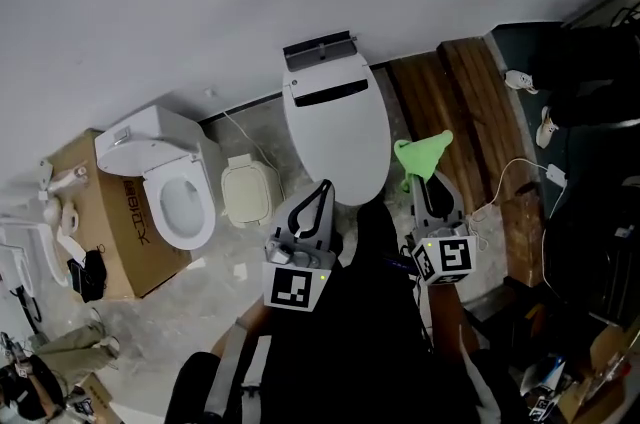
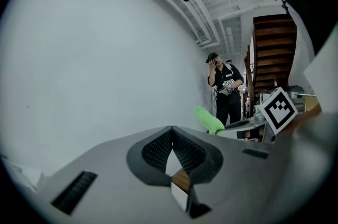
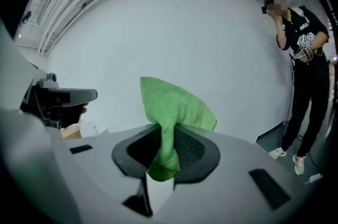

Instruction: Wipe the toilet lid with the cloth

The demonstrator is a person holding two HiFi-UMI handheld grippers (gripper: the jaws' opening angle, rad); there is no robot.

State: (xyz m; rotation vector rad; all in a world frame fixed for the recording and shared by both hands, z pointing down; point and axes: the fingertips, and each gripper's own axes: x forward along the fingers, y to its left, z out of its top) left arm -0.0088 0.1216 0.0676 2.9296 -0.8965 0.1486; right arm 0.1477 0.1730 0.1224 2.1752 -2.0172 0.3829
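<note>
The white toilet with its lid (image 1: 337, 127) closed stands against the wall in the middle of the head view. My left gripper (image 1: 321, 191) hovers just in front of the lid's near edge, raised off it. Its jaws (image 2: 171, 132) are shut with nothing between them. My right gripper (image 1: 421, 180) is to the right of the toilet, beside the bowl, shut on a green cloth (image 1: 424, 153). The cloth (image 3: 175, 105) sticks up out of the jaws in a loose fold, and a short end hangs below them. The cloth (image 2: 208, 119) also shows in the left gripper view.
A second toilet (image 1: 172, 184) with an open seat sits on a cardboard box (image 1: 118, 230) at the left. A small cream bin (image 1: 248, 190) stands between the toilets. Wooden steps (image 1: 462, 100) rise to the right. A person (image 3: 305, 67) stands near the wall, holding up a camera.
</note>
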